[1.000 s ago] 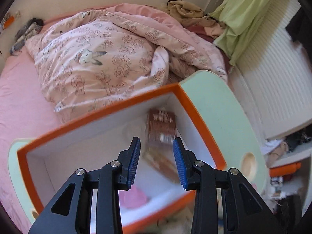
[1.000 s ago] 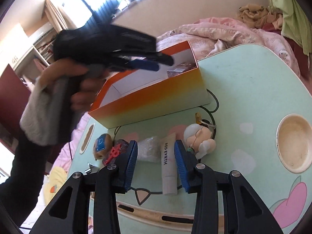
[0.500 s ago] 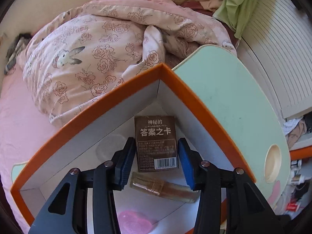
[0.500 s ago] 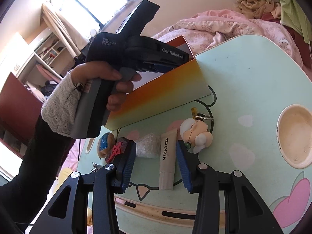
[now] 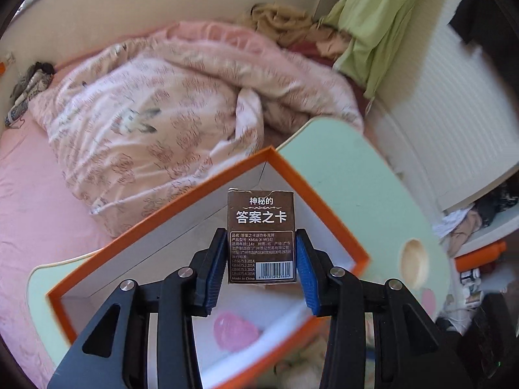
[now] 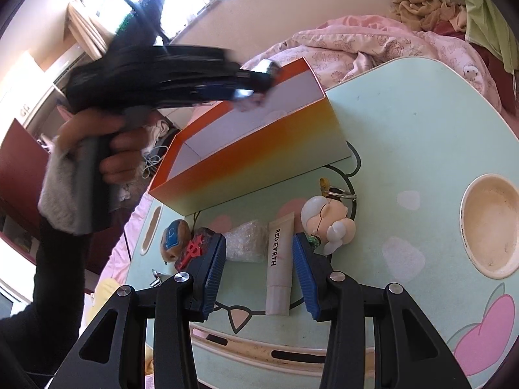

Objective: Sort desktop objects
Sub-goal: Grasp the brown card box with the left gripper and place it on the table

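The left gripper (image 5: 261, 264) is clamped on the brown card box (image 5: 261, 236), which is pinched by its lower half between the two blue pads, upright, label and barcode facing the camera. The card box is held above the open orange box (image 5: 324, 194), over its white interior near the far corner. A pink heart-shaped item (image 5: 235, 330) is seen blurred on the box floor, below the fingers.

On the other side, the right gripper (image 6: 258, 272) is held open and empty above the mint-green table (image 6: 405, 136). The white RED EARTH tube (image 6: 279, 262) lies flat between the spread pads, not touched by either. A crumpled clear wrap (image 6: 245, 241) sits just beside the left pad; a white-haired figurine keychain (image 6: 327, 223) lies by the right pad. The left gripper is seen here only as a dark smear over the orange box, so its grasp cannot be judged from this view.
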Demonstrator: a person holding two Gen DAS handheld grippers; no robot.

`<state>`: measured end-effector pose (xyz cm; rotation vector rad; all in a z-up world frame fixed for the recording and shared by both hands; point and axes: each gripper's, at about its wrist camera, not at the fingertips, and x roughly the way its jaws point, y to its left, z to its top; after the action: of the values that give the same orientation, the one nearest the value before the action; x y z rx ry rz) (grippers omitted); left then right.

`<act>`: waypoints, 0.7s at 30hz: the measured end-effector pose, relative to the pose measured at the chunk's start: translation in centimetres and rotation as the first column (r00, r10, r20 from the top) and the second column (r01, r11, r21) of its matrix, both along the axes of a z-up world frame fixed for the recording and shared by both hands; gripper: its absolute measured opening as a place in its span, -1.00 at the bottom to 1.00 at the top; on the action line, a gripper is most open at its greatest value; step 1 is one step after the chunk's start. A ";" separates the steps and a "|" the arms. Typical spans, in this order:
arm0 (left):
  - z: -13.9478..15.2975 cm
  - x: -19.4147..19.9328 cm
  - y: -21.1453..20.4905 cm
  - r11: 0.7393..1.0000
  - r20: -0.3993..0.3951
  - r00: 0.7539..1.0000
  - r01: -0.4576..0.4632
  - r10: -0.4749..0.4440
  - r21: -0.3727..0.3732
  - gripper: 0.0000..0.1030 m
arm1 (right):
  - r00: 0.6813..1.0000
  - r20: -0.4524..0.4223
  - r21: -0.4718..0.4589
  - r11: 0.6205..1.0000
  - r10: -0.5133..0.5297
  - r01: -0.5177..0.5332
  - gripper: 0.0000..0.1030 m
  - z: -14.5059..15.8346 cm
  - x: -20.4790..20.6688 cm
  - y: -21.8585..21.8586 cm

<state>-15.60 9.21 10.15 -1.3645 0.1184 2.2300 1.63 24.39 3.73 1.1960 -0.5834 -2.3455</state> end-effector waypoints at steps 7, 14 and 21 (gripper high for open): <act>3.2 7.2 -7.0 0.996 -0.074 0.997 -0.019 0.025 0.083 -0.18 | 1.000 -0.007 0.004 1.000 -0.025 0.025 -0.15 0.7 0.1 0.4; 0.9 13.5 -14.1 0.990 -0.047 0.992 -0.117 0.121 0.076 -0.18 | 0.999 -0.043 0.070 0.997 -0.016 0.019 -0.15 3.3 -0.9 0.0; -4.7 16.1 -17.7 0.961 -0.012 0.961 -0.275 0.275 0.016 -0.18 | 0.997 -0.042 0.333 0.941 -0.058 0.069 -0.15 7.3 -5.9 -1.9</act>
<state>0.46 -8.47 5.44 -1.4308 -0.0887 2.4621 -4.27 22.52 11.08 1.2947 -0.2179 -2.5871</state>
